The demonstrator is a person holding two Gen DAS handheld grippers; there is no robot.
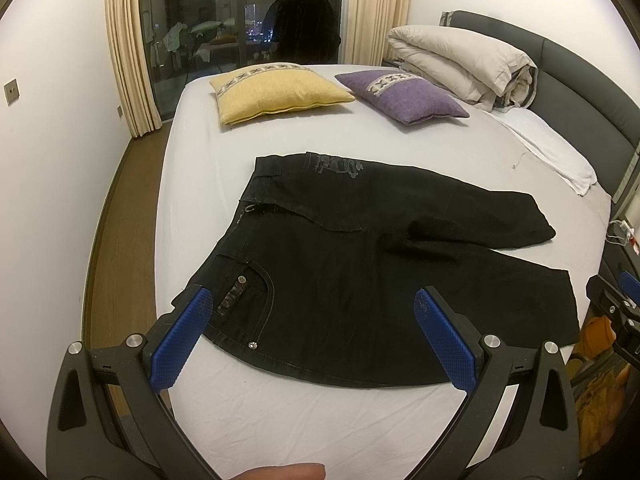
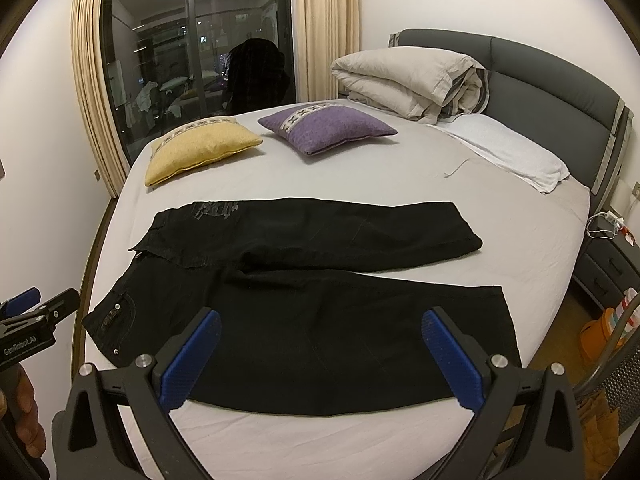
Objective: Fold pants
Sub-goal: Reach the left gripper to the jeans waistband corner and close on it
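Note:
Black pants (image 1: 352,264) lie flat on the white bed (image 1: 280,420), waist to the left and both legs running right, split apart. My left gripper (image 1: 312,300) hovers open above the waist and front pocket, nothing between its blue pads. In the right wrist view the same pants (image 2: 304,320) fill the near half of the bed, and my right gripper (image 2: 320,320) hangs open over the near leg. The left gripper (image 2: 36,308) shows at that view's left edge, held by a hand. The right gripper (image 1: 616,300) peeks in at the left view's right edge.
A yellow cushion (image 2: 200,146) and a purple cushion (image 2: 328,126) sit on the far half of the bed. A rolled duvet (image 2: 416,76) and white pillow (image 2: 508,152) lie by the grey headboard (image 2: 552,92). A nightstand (image 2: 612,256) stands right; wooden floor (image 1: 116,216) left.

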